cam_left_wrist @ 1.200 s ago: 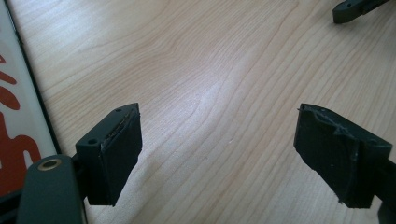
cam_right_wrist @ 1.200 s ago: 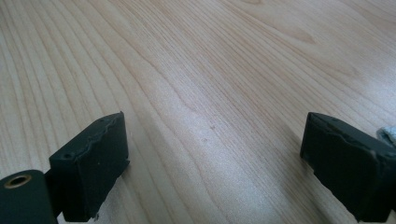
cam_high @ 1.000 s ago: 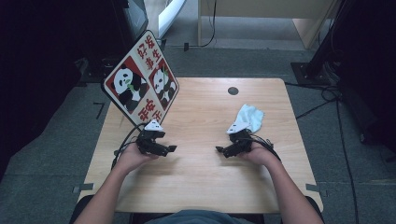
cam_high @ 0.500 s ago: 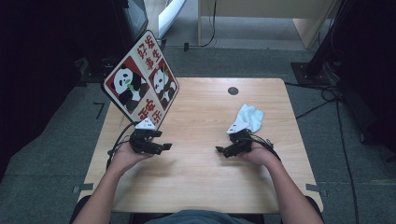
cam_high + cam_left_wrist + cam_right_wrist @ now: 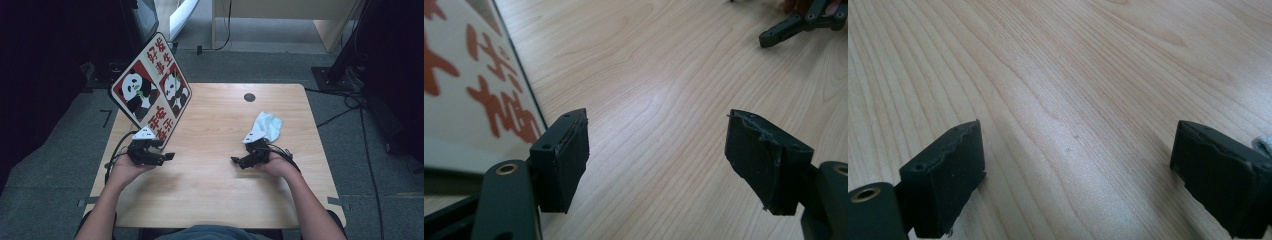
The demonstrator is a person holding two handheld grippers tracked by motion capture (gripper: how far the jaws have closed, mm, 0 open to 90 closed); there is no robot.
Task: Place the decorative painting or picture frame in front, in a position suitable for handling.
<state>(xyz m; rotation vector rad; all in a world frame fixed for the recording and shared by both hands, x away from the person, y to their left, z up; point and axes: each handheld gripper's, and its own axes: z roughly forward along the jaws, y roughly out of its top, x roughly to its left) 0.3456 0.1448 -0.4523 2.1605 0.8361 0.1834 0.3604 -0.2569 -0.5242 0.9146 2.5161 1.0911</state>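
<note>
High view is showing me idling: left gripper [image 5: 167, 156] wide but narrowing beside the panda sign [image 5: 151, 90], right gripper [image 5: 236, 161] wide, cloth [image 5: 266, 126] untouched on bench [image 5: 215, 200].

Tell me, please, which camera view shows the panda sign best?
The high view: the whole panda sign shows there, with both panda pictures and its red characters, leaning at the table's left rear corner. The left gripper view catches just a strip of its lower face with red characters at the left edge.
</note>
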